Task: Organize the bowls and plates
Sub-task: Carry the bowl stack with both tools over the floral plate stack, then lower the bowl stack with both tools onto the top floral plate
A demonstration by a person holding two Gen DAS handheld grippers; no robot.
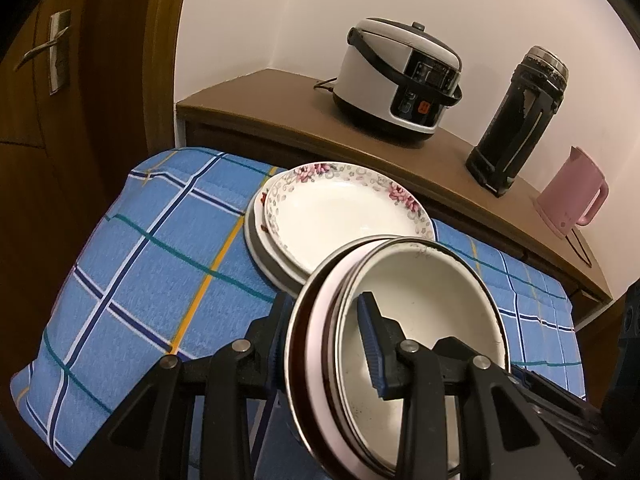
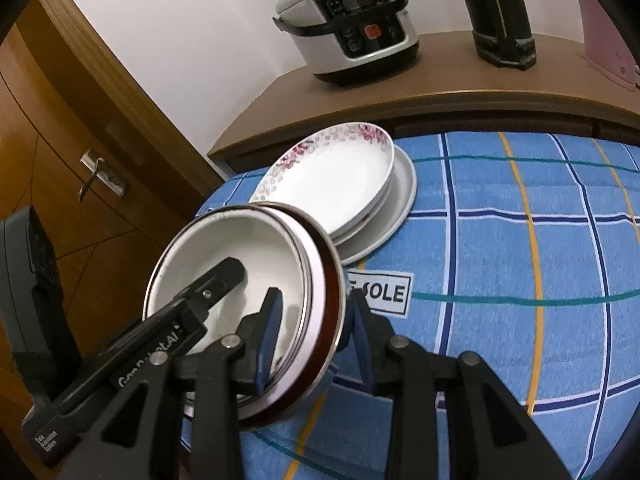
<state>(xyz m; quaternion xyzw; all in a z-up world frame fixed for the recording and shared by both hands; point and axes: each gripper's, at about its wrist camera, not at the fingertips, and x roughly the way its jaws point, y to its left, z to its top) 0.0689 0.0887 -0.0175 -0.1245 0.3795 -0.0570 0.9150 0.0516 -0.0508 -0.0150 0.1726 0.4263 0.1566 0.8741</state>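
Observation:
A nested stack of bowls [image 1: 420, 320], white inside with a brown outer band, sits between both grippers over the blue checked cloth [image 1: 160, 260]. My left gripper [image 1: 324, 332] is shut on its left rim, with one blue pad inside the top bowl and the other finger outside. My right gripper [image 2: 316, 336] is shut on the opposite rim of the stack of bowls [image 2: 224, 248] in the same way. One finger [image 2: 224, 276] of the left gripper shows inside the bowl in the right wrist view. Just behind lies a stack of plates [image 1: 340, 216] topped by a floral one [image 2: 336, 184].
A brown cabinet [image 1: 280, 92] behind the clothed table carries a rice cooker [image 1: 396, 76], a black flask [image 1: 516, 120] and a pink kettle [image 1: 572, 196]. A wooden door [image 1: 60, 120] stands at the left. The cloth lies bare to the left [image 1: 140, 300] and right [image 2: 520, 280].

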